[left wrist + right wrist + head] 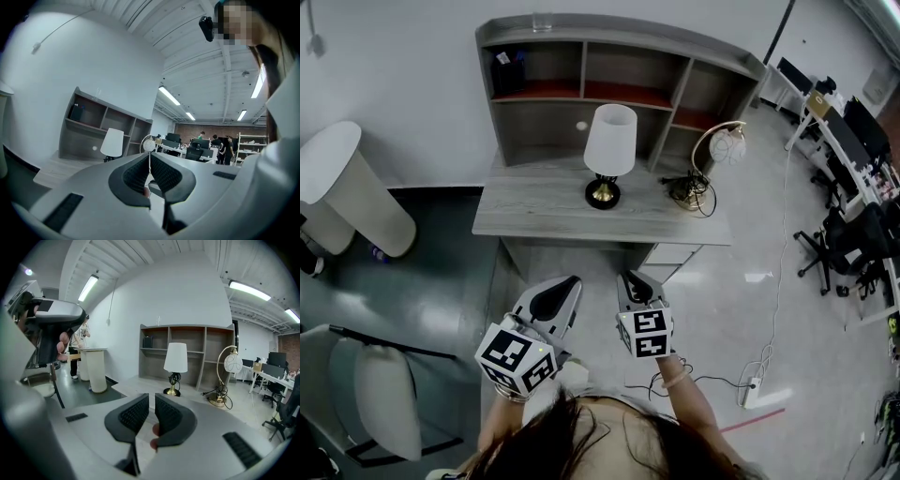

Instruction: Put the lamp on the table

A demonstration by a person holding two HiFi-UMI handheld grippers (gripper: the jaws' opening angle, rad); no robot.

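Note:
The lamp [609, 141], with a white shade and a black and gold base, stands upright on the grey desk [534, 223] in front of the shelf unit; it also shows in the left gripper view as the lamp [112, 142] and in the right gripper view as the lamp [176, 357]. Both grippers hang close to the person, well short of the desk's front edge. My left gripper [570, 284] has its jaws together with nothing between them, as the left gripper [149, 161] shows. My right gripper [630, 279] is likewise shut and empty, seen again as the right gripper [151, 401].
An arc lamp with a globe shade [727, 145] and a tangle of cable [694, 192] sit at the desk's right end. A white cylindrical stand [347, 187] is at the left, a chair [384, 394] at the lower left, a power strip [753, 389] on the floor at right.

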